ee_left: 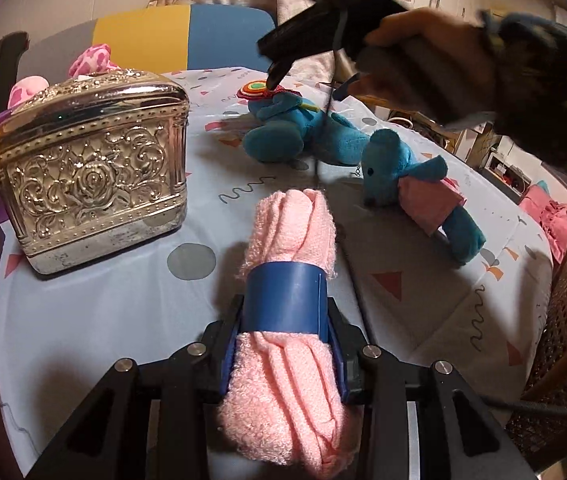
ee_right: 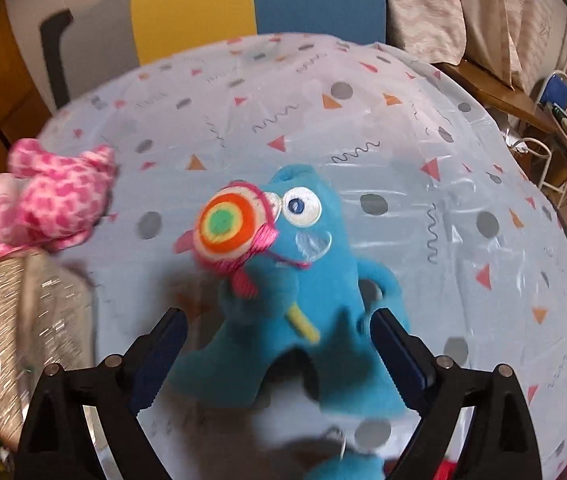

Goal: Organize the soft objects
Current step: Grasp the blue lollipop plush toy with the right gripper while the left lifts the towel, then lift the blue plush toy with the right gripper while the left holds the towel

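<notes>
Left tool [ee_left: 287,344] clamped on rolled pink terry towel [ee_left: 289,240]. Right tool [ee_right: 277,332] wide open, straddling blue plush monster [ee_right: 307,280], twelve o'clock. Next: close, lift.

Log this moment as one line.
left claw: shut on pink towel roll | right claw: open, straddling blue lollipop monster plush | table

Warm dim light, fisheye-bent edges, motion blur

Yellow-and-blue chair [ee_right: 259,4] behind table [ee_right: 403,128]; patterned curtains [ee_right: 435,4] beyond.
</notes>
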Available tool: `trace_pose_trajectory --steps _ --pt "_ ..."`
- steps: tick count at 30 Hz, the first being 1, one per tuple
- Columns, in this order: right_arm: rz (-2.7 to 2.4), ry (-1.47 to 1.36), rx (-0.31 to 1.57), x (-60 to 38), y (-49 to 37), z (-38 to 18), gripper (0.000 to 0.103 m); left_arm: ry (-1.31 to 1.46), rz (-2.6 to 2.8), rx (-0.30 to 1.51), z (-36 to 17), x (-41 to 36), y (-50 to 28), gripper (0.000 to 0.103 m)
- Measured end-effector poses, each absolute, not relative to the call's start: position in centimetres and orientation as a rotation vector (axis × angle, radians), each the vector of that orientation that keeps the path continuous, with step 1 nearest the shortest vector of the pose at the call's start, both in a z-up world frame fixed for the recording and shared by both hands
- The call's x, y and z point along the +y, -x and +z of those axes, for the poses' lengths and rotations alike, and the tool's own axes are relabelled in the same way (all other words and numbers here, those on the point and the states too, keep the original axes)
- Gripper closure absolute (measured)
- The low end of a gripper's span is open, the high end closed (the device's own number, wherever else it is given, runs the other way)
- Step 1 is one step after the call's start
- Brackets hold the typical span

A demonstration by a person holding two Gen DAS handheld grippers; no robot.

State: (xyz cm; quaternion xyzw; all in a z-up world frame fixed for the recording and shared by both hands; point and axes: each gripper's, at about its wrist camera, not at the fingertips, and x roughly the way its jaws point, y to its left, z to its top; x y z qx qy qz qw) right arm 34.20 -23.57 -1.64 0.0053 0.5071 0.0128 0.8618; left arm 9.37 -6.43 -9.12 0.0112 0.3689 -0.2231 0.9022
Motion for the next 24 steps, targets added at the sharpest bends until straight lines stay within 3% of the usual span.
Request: trace_pose_trajectory --steps 7,11,14,24 --pt "-0.014 -0.015 1.178 -23.9 -38.1 -6.0 0.003 -0.008 -0.471 0.763 -9.2 -6.4 -9.3 0.065" --pt "-0.049 0.01 1.186 -24.1 -37.8 -6.5 0.012 -0.003 -0.473 0.763 -9.2 -6.2 -9.4 0.065" --pt "-0.06 0.036 1.153 -23.7 -36.8 -5.3 0.017 -0.005 -0.471 0.762 -9.2 -6.1 -9.3 0.065" --pt "0.061 0.083 0.937 -21.5 -29.9 2.8 0.017 -0.022 -0.464 0.759 -9.2 -6.6 -9.6 0.065"
